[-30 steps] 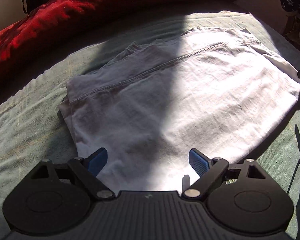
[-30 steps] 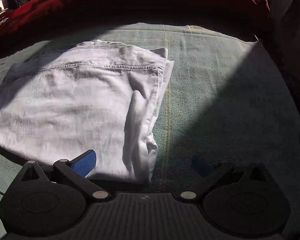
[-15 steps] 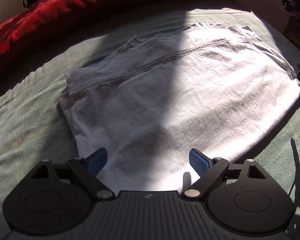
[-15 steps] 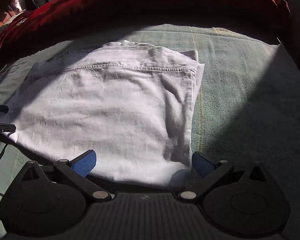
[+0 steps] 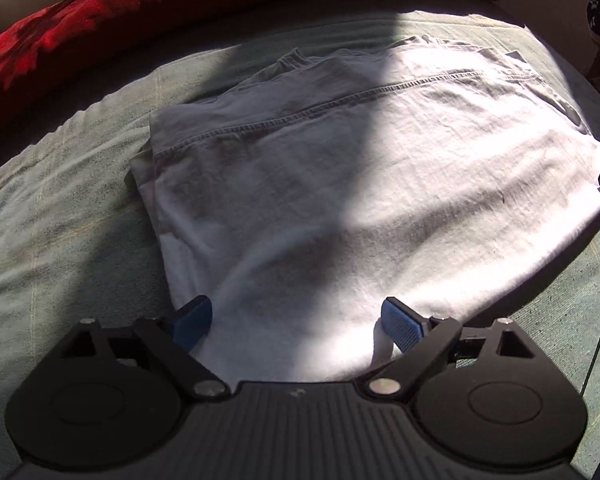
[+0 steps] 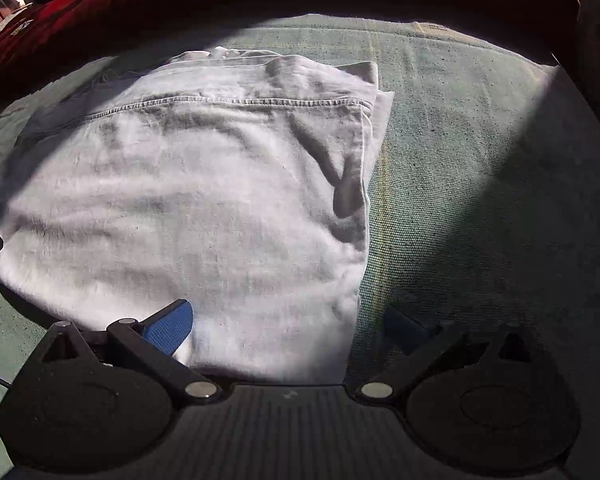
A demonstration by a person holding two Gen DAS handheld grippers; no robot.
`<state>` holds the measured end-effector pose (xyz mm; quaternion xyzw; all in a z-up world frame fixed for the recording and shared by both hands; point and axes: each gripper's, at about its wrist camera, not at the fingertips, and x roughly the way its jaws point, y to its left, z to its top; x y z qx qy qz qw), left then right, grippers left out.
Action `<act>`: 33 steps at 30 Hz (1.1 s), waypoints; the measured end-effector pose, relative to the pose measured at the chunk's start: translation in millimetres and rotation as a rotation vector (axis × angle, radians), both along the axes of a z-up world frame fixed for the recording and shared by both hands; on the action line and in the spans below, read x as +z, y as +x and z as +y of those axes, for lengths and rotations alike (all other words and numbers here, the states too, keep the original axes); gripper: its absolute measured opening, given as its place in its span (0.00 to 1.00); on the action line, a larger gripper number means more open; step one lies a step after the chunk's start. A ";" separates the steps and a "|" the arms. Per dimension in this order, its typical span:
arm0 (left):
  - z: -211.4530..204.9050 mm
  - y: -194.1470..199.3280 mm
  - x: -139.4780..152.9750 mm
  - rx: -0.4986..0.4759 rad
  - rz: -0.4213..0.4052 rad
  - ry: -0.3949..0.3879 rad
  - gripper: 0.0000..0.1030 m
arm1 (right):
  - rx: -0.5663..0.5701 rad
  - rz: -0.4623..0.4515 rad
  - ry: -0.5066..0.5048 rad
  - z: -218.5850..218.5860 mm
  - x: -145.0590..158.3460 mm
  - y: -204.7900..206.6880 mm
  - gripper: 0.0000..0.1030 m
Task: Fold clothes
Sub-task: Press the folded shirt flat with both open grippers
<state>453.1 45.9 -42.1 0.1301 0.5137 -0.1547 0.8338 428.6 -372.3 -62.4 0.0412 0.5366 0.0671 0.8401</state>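
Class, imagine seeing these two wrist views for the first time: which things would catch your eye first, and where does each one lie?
The folded white garment stands out, lying flat in the middle of the green bedspread, half in bright sun and half in shadow. Behind it, a red blanket is heaped along the far edge. In front, the left gripper and right gripper stand open over the garment's near edge.

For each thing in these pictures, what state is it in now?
White cotton garment: folded, lying flat on the bedcover.
Green woven bedcover: spread out, partly in shadow.
Red blanket: bunched behind the garment.
Left gripper: open, over the garment's near edge.
Right gripper: open, straddling the garment's corner.
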 end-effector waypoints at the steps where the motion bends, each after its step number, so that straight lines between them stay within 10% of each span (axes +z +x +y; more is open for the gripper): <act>1: -2.1 -3.5 5.9 -0.006 -0.019 -0.002 0.89 | -0.007 -0.008 -0.005 -1.1 4.9 -4.4 1.00; 12: 8.4 -30.5 -15.0 0.041 0.078 -0.062 0.89 | 0.189 -0.057 -0.014 62.7 3.9 -6.8 1.00; 27: 22.7 -39.0 -2.3 0.064 -0.028 -0.002 0.89 | 0.218 -0.122 -0.050 80.1 32.2 -27.0 1.00; 33: -9.4 -63.2 9.6 -0.194 -0.176 0.176 0.89 | 0.322 -0.153 -0.213 93.4 33.1 -41.5 1.00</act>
